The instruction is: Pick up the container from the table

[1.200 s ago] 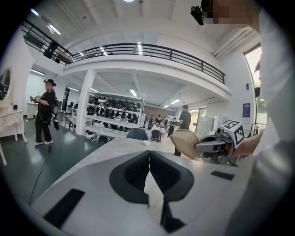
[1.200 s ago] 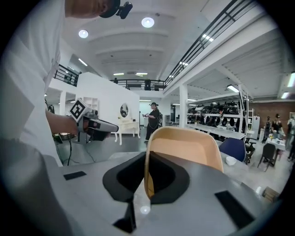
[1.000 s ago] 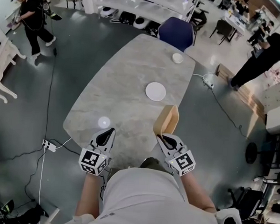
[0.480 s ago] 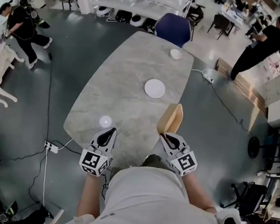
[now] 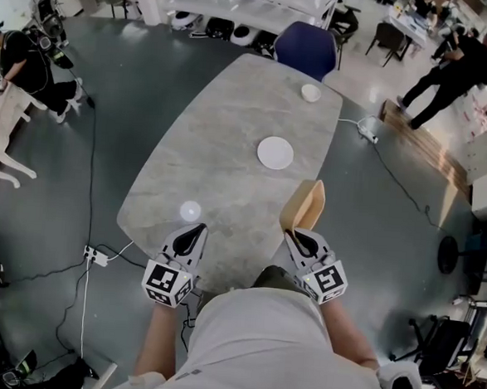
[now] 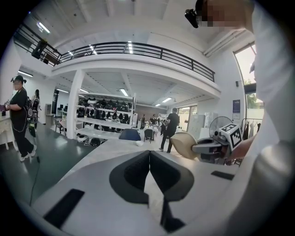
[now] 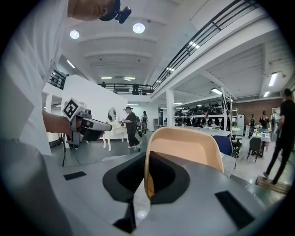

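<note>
A tan plastic container [image 5: 303,208] is held up on its edge over the table's near right corner, its open side turned to the right. My right gripper [image 5: 295,231] is shut on its rim; in the right gripper view the container [image 7: 184,150] fills the middle with its wall pinched between the black pads. My left gripper [image 5: 199,228] is shut with nothing in it, hovering over the near edge of the grey marble table [image 5: 222,146]. The left gripper [image 6: 148,161] sees its jaws pressed together, with the container [image 6: 185,145] off to the right.
A white plate [image 5: 275,153], a small white bowl [image 5: 311,92] and a small white disc [image 5: 191,211] lie on the table. A blue chair [image 5: 306,49] stands at the far end. Cables and a power strip [image 5: 96,256] lie on the floor; people stand around.
The view has shifted slightly; both grippers and the held container stay almost in place. The people in the background have walked on.
</note>
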`<state>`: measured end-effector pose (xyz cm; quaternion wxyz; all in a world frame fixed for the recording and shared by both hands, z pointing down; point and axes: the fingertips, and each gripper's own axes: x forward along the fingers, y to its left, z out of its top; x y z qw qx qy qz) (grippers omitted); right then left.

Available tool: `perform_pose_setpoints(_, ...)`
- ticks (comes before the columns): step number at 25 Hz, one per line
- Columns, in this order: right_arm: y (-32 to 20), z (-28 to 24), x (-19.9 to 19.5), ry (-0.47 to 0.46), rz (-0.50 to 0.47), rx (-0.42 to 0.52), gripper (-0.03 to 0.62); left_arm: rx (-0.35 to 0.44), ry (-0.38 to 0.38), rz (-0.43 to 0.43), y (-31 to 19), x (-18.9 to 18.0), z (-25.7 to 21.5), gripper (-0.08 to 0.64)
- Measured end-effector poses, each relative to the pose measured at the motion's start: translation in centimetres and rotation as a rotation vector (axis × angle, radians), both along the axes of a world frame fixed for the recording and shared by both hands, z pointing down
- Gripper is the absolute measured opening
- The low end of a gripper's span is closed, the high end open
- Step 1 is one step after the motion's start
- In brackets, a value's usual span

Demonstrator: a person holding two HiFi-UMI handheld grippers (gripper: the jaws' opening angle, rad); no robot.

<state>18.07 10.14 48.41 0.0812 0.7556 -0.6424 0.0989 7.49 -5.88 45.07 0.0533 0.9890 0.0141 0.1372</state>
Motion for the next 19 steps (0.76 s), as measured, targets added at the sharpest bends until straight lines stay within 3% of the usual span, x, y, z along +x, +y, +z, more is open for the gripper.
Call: perform_pose_setpoints(19, -1.8, 0.6, -0.5, -0.021, -0.063, -0.01, 0.025, -0.009, -0.011, -0.091, -1.6, -1.2, 0.4, 0.002)
